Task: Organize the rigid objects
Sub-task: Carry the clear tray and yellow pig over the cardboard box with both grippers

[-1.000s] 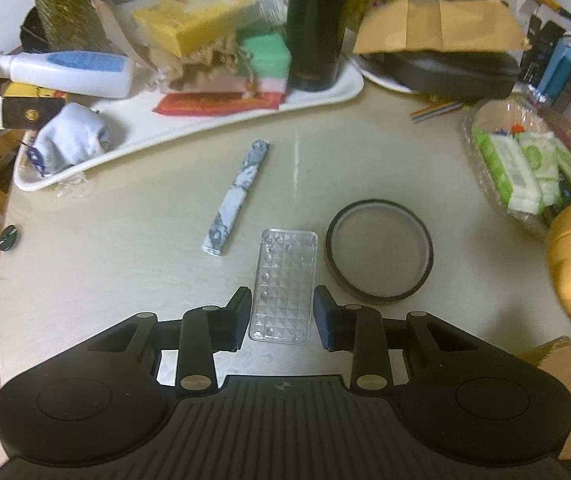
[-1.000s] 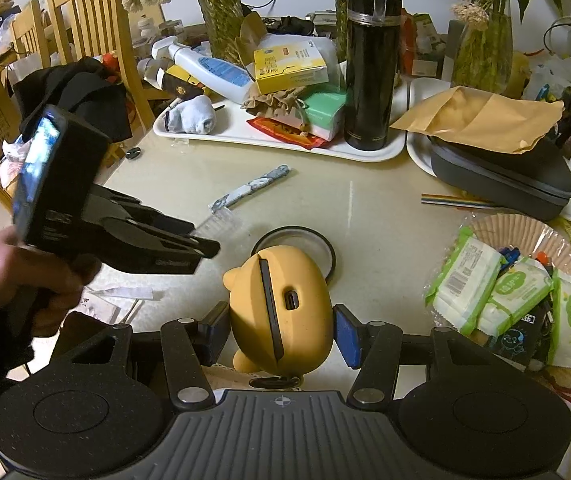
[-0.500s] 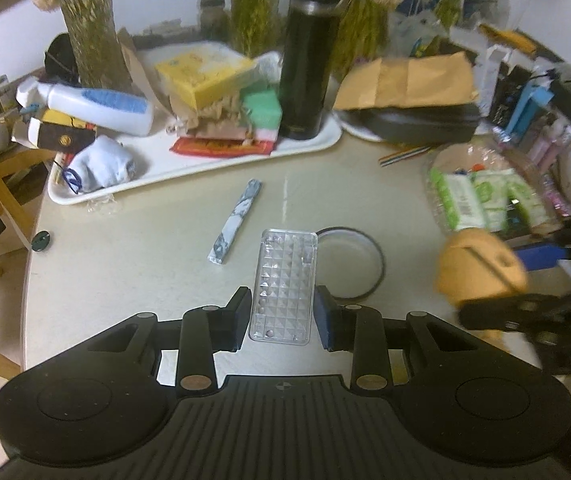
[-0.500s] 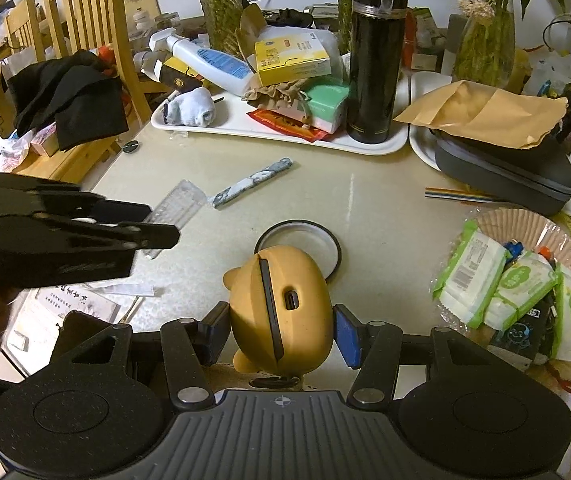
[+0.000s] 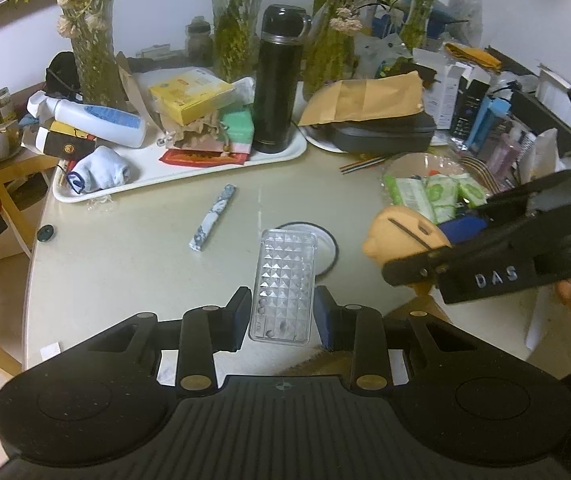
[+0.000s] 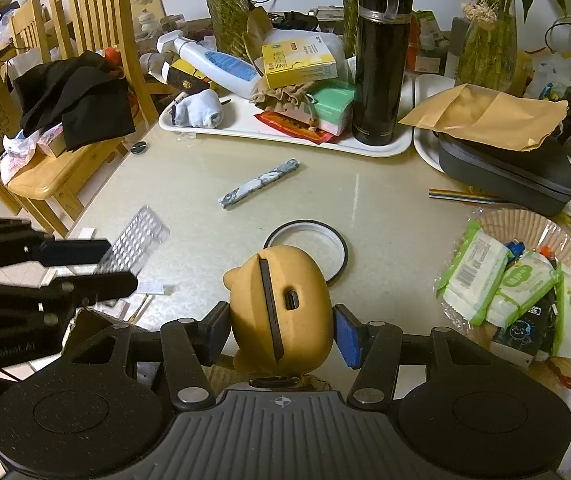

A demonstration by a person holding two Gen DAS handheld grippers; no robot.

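Note:
My left gripper (image 5: 283,318) is shut on a clear faceted plastic case (image 5: 284,286) and holds it up above the beige table (image 5: 125,248). From the right wrist view the same case (image 6: 133,246) sticks out of the left gripper (image 6: 121,262) at the left edge. My right gripper (image 6: 281,330) is shut on a yellow rounded case (image 6: 281,312) with a dark seam and a port. In the left wrist view that yellow case (image 5: 399,230) hangs at the right. A black ring (image 6: 307,248) and a patterned flat stick (image 6: 259,184) lie on the table.
A white tray (image 6: 285,132) at the back carries a black flask (image 6: 379,60), a lotion bottle, boxes and a sock. A grey zip case (image 6: 505,164) under a brown envelope sits right, with wet-wipe packs (image 6: 513,280) in a basket. Wooden chairs (image 6: 85,80) stand left.
My left gripper has lifted and pulled back with the clear case, so the table looks farther away. The right gripper and its yellow case stayed put.

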